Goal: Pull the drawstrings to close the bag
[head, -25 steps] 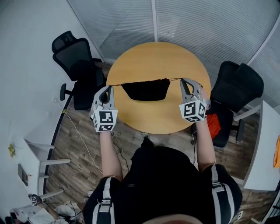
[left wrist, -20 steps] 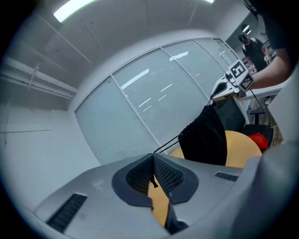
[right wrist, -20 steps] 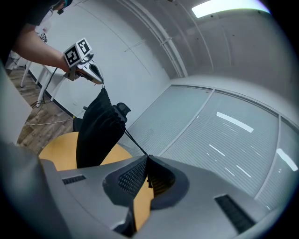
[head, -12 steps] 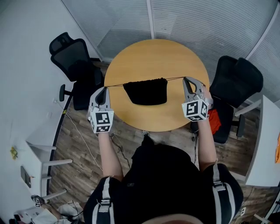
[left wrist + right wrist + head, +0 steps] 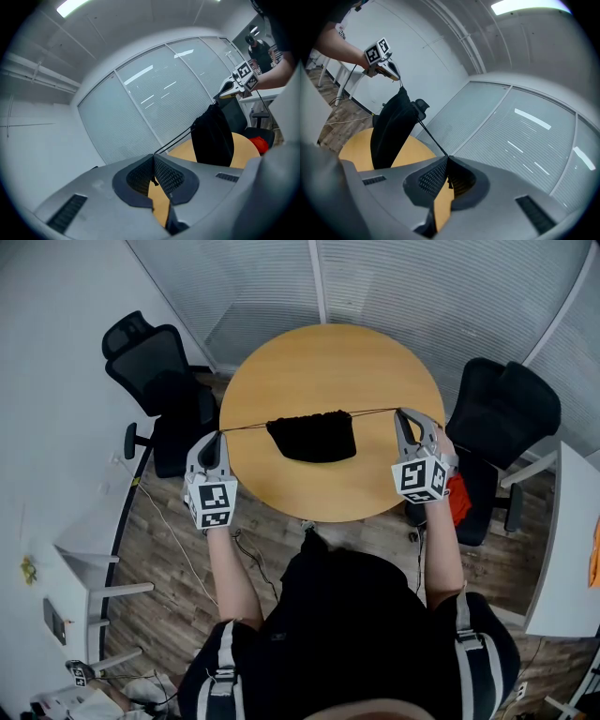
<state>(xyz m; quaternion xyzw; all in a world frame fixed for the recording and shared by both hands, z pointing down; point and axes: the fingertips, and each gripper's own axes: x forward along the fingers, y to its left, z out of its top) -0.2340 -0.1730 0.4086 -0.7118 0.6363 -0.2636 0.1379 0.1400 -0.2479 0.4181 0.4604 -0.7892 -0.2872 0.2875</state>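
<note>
Now the left gripper [image 5: 217, 437] and right gripper [image 5: 405, 414] each clamp on the taut drawstrings [image 5: 246, 426], one at either end; the black bag [image 5: 312, 435] hangs between them over the near half of the round table [image 5: 328, 362].

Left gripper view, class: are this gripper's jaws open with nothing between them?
No: the left gripper has its jaws pressed together on the drawstring, which runs taut to the black bag.
</note>
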